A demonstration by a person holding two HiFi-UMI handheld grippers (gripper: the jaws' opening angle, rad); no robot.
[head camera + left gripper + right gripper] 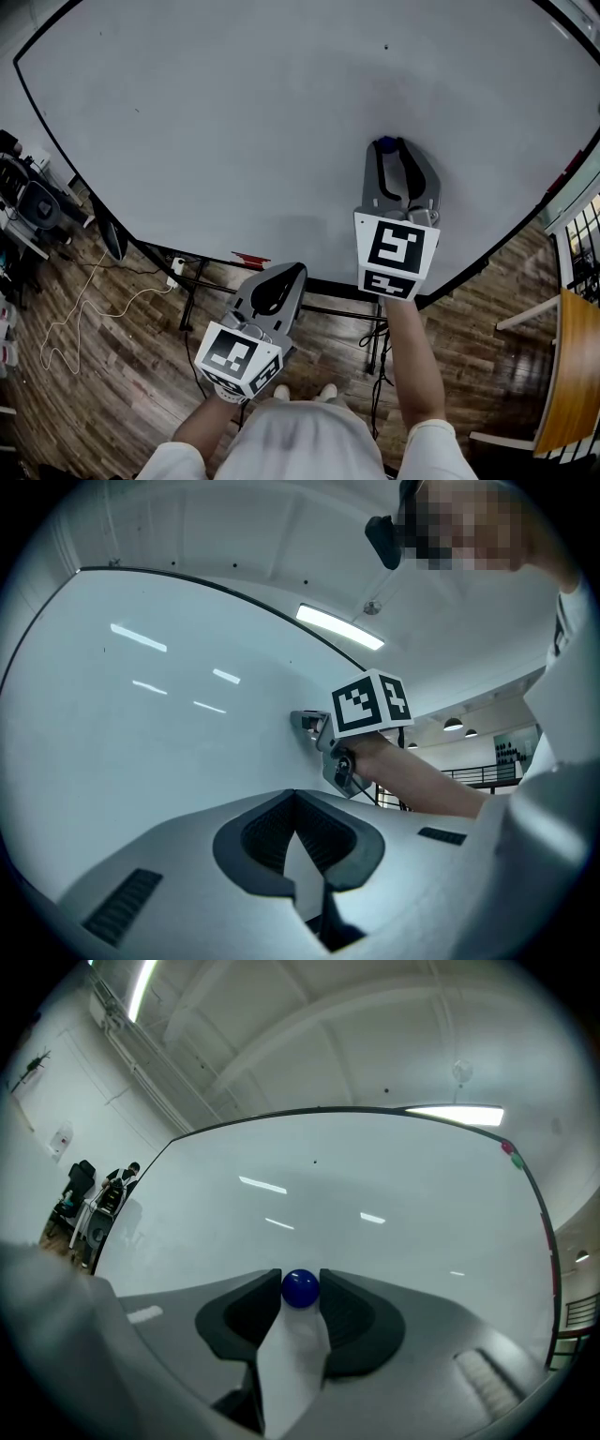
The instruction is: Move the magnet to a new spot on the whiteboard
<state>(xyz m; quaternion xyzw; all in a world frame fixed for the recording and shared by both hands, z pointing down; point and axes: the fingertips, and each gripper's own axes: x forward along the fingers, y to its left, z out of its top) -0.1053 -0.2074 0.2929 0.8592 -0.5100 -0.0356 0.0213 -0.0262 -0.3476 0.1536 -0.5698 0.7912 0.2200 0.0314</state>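
A small round blue magnet (300, 1288) sits against the whiteboard (375, 1185), and both pads of my right gripper (300, 1284) touch its sides. In the head view the magnet (383, 144) peeks out at the tips of the right gripper (392, 146), low on the right part of the whiteboard (234, 122). My left gripper (287, 273) hangs shut and empty below the board's bottom edge. From the left gripper view, its own jaws (295, 797) meet, and the right gripper (307, 722) presses toward the board (141, 733).
The board stands on a black frame (356, 314) over a wood floor with a white cable (84, 309). Chairs (33, 202) crowd the left and a wooden table (574, 375) stands at the right. Small red and green markers (511, 1153) sit at the board's right edge.
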